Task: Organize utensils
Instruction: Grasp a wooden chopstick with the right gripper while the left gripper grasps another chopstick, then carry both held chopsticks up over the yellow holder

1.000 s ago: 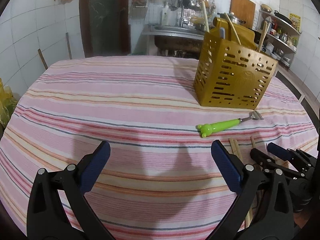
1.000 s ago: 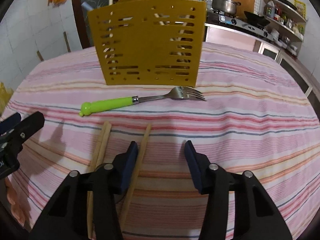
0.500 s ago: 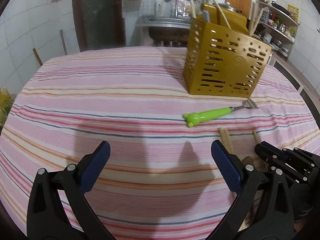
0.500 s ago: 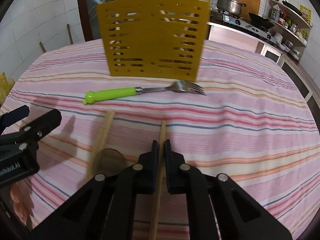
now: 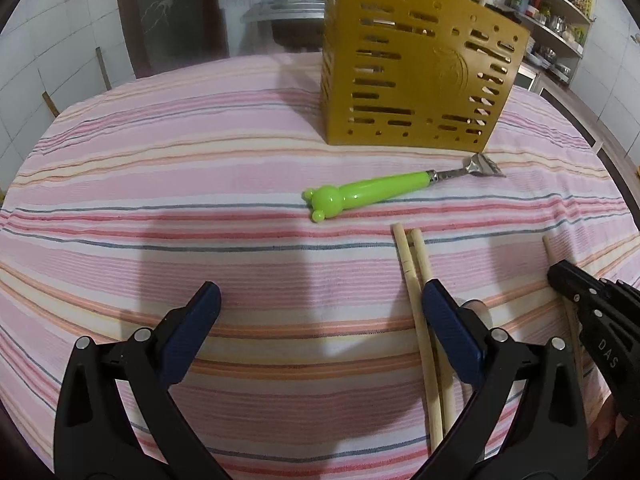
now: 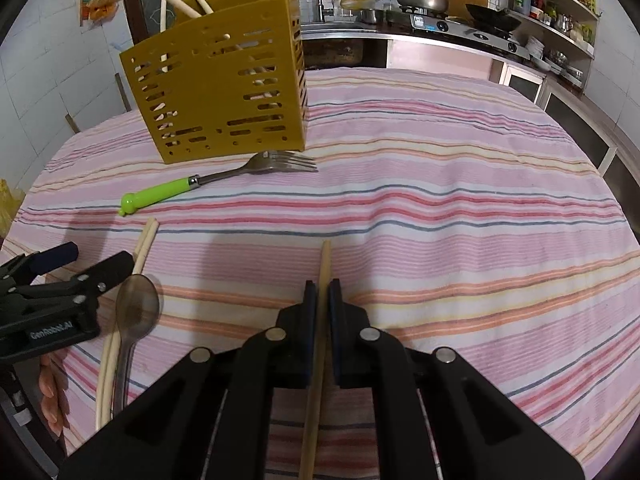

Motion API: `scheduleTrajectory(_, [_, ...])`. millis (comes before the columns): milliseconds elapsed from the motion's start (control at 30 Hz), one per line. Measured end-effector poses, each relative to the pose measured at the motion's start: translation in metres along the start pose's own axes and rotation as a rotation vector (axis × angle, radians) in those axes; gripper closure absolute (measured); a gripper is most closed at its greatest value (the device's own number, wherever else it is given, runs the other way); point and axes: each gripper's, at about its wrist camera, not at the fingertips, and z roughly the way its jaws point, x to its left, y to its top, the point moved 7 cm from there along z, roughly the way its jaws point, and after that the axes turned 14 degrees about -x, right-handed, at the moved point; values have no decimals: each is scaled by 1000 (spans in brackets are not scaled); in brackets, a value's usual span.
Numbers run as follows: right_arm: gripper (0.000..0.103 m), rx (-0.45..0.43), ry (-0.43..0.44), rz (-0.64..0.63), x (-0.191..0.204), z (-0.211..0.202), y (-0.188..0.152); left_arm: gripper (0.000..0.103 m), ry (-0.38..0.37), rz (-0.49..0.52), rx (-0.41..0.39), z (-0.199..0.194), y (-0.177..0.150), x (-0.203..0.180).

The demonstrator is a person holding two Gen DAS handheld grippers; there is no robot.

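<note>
Two grippers over the striped tablecloth (image 6: 440, 184), and the yellow utensil caddy (image 6: 224, 80) is the landmark, standing upright at the far side with wooden handles sticking out of its top. Right gripper (image 6: 323, 292) has its pads pinched tight on a single chopstick (image 6: 325, 260): the stick runs straight between the blue pads, its tip poking out toward the caddy, the rest trailing back under the gripper's body. Whether that stick is lifted off the cloth, I cannot tell. Left gripper (image 5: 320, 312) is spread wide, nothing between its blue pads, just bare cloth below; it sits well back from the caddy on the near side. Right in front of the caddy, just beside its base but not touching it, lies the green-handled fork (image 6: 208, 184), flat on the cloth, tines pointing right and the knobbed handle end pointing left in the right wrist view. Nearer than the fork, a pair of chopsticks (image 5: 416, 280) lies side by side, ends aimed roughly at the caddy, passing just under the left gripper's right-hand finger. Beside them rests a brown translucent spoon (image 6: 136, 308), its bowl end toward the caddy, partly lying across that pair.
</note>
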Motion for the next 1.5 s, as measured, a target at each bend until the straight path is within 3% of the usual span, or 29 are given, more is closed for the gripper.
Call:
scheduleTrajectory(400, [96,2,16,30,-22,9,7,9,27,64,3,-3,-8,-13])
scheduleTrajectory(467, [96,5,16,33,-23,10,8,16,16,53,8,-2,-5,-16])
scheduleTrajectory(567, [96,15,5,24,-22,14,11,36,-3,62,13,-1,0,-25])
scheduleTrajectory(633, [96,23,-3,19,-21,16,12,59,-27,76,26,0,5,-33])
scheduleTrajectory(700, [96,33,-7,25,-22,19,15,73,-45,78,41,1,8,-38])
scheduleTrajectory(933, [97,38,-19,43,-23,24,20,94,-74,54,64,10,14,-40])
scheduleTrajectory(1200, [97,-14,-16,72,-24,14,27,96,-90,14,20,-2,23,-27])
scheduleTrajectory(1500, [97,-210,41,132,-23,-34,69,97,-82,-24,-187,-64,64,-2])
